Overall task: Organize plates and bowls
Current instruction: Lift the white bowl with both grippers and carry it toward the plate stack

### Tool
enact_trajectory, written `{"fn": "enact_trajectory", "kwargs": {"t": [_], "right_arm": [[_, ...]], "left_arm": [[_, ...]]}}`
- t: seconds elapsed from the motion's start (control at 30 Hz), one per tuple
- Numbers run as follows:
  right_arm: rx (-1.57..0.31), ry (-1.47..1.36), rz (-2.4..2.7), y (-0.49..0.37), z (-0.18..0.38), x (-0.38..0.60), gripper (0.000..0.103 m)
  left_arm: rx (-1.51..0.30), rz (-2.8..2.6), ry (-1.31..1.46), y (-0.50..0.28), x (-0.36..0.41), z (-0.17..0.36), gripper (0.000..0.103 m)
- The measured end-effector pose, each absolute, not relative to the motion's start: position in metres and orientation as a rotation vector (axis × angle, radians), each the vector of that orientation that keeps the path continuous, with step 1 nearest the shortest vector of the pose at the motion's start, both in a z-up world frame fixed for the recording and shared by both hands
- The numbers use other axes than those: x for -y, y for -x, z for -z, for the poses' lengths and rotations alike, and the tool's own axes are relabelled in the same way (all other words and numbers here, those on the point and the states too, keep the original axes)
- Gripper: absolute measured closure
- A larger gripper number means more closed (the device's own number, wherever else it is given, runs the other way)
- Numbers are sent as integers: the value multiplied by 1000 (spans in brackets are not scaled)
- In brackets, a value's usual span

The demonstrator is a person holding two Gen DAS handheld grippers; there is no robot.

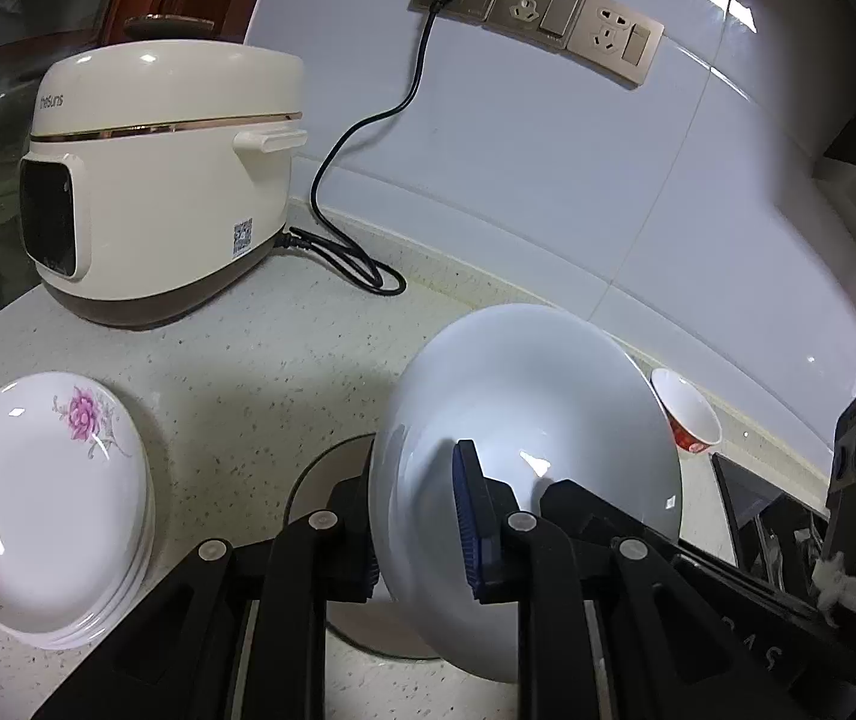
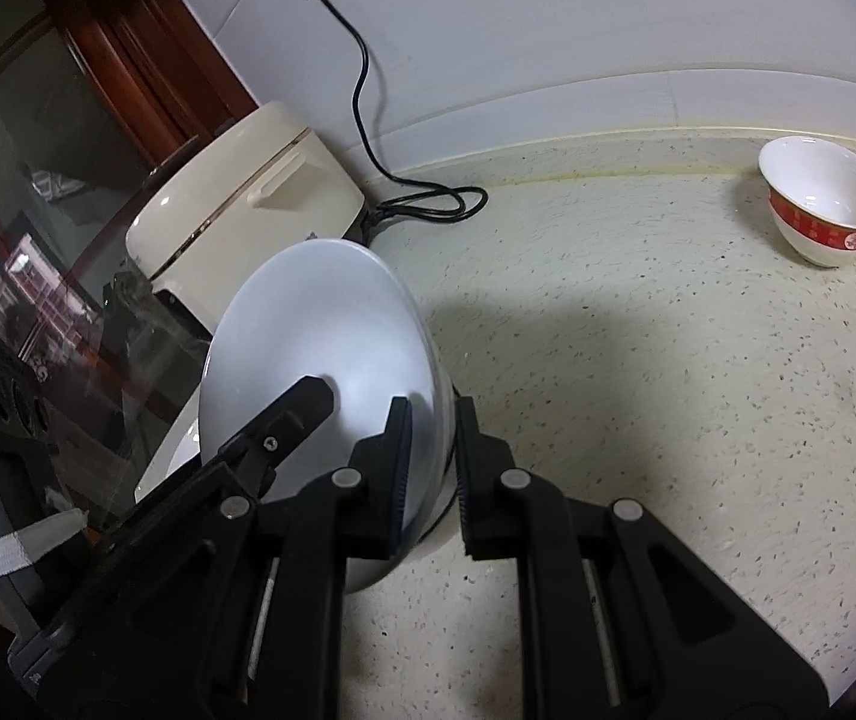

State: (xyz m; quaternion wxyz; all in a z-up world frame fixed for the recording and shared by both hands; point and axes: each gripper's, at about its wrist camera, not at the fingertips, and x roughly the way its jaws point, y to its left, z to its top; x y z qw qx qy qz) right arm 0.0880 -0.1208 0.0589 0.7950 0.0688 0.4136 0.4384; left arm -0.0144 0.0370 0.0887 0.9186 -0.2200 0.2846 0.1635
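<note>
A plain white plate (image 1: 523,420) is held on edge, tilted, above the counter. My left gripper (image 1: 422,516) is shut on its rim, one finger on each face. My right gripper (image 2: 433,462) is shut on the same plate (image 2: 320,336) from the opposite side. A stack of white plates with pink flowers (image 1: 44,504) lies on the counter at the left of the left wrist view. A small white bowl with a red band (image 2: 823,204) stands upright at the back right near the wall; it also shows in the left wrist view (image 1: 688,414).
A cream rice cooker (image 1: 158,180) stands at the back left, its black cord (image 1: 344,252) running up to wall sockets (image 1: 535,12). A black stove edge (image 1: 775,534) lies at the right. A round grey mat (image 1: 332,468) lies under the held plate.
</note>
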Motion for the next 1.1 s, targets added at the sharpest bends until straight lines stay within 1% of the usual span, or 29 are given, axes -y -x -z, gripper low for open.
{"fn": "enact_trajectory", "kwargs": {"t": [0.6,0.97,1.1], "right_arm": [[-929,-30,-940,-80,-46,100,86],[-942,-26,-924,-81,-43,96,86],[-945,-36,-927,-82,-42,97,84]], "left_arm": [[-644,-359,452,22,-44,-71,82],[-666,-358,462,18,-48,-65,82],[-668,-360,460,17,-48,-65,82]]}}
